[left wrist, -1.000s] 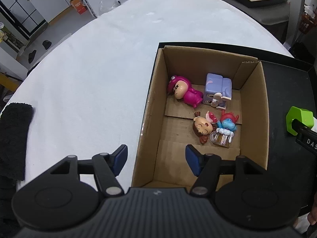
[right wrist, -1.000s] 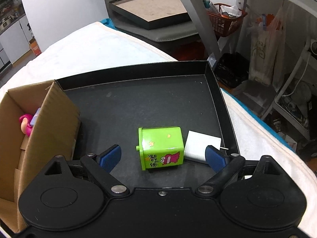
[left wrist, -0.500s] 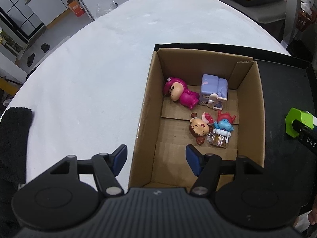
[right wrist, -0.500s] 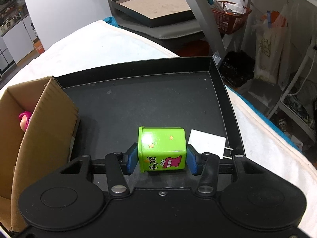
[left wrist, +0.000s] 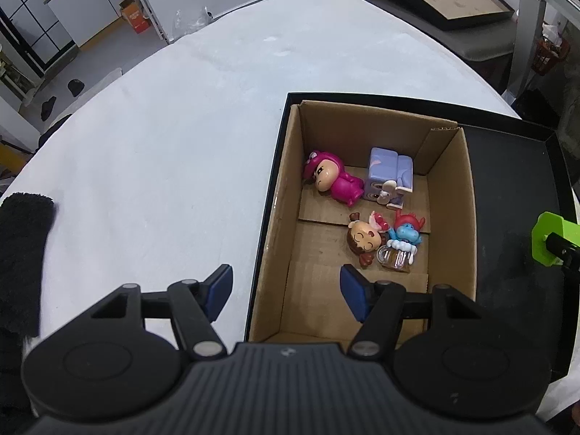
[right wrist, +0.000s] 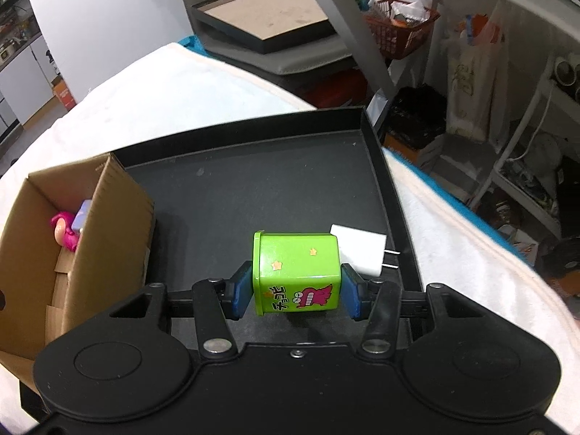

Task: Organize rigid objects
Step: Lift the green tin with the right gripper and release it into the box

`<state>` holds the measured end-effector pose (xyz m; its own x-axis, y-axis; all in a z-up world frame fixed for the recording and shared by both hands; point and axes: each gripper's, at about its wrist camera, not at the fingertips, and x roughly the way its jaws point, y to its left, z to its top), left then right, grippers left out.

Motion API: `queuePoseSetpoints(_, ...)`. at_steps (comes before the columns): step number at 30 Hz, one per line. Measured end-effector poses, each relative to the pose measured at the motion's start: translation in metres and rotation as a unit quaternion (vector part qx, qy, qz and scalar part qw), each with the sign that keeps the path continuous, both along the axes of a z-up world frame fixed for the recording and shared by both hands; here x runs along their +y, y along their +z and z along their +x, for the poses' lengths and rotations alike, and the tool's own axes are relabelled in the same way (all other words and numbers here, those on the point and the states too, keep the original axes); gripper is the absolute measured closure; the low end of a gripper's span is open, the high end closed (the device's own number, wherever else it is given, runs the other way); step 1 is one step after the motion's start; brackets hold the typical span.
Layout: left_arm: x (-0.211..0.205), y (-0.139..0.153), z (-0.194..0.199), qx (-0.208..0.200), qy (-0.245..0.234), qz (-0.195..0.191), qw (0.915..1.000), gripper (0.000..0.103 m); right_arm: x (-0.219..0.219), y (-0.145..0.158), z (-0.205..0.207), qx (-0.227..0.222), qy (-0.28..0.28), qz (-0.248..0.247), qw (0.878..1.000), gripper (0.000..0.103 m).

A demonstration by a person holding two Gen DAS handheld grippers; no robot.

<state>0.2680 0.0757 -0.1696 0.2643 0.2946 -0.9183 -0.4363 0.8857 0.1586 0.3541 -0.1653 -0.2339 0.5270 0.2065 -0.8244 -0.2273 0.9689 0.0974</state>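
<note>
My right gripper (right wrist: 296, 291) is shut on a green toy box (right wrist: 297, 272) with stars and a pink cartoon, held just above the black tray (right wrist: 253, 188). The same green toy box (left wrist: 549, 237) shows at the right edge of the left wrist view. A cardboard box (left wrist: 286, 195) stands in the tray's left part and holds a pink figure (left wrist: 331, 183), a purple block toy (left wrist: 389, 177), a brown-haired figure (left wrist: 364, 241) and a blue figure (left wrist: 404, 233). My left gripper (left wrist: 286, 291) hangs open over the box's near left wall, with nothing between its pads.
A white plug adapter (right wrist: 360, 250) lies on the tray just right of the green box. The tray rests on a white-covered table (left wrist: 163, 152). A dark fuzzy cloth (left wrist: 21, 253) lies at the table's left edge. Shelves and bags crowd the floor to the right (right wrist: 489, 108).
My right gripper closed on the green toy box and lifted it slightly off the tray. The left gripper stayed open and barely shifted over the cardboard box.
</note>
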Motion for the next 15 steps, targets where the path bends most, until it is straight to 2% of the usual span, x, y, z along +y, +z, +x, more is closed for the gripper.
queuePoseSetpoints(7, 0.007, 0.005, -0.008, -0.016, 0.004, -0.02, 0.9997, 0.039, 0.008, 0.023, -0.009, -0.016, 0.001, -0.011, 1.0, 0.054)
queuePoseSetpoints(15, 0.017, 0.008, -0.018, -0.028, 0.012, -0.039, 0.9988, 0.039, 0.021, 0.054, -0.019, -0.034, 0.024, 0.0, 0.999, 0.054)
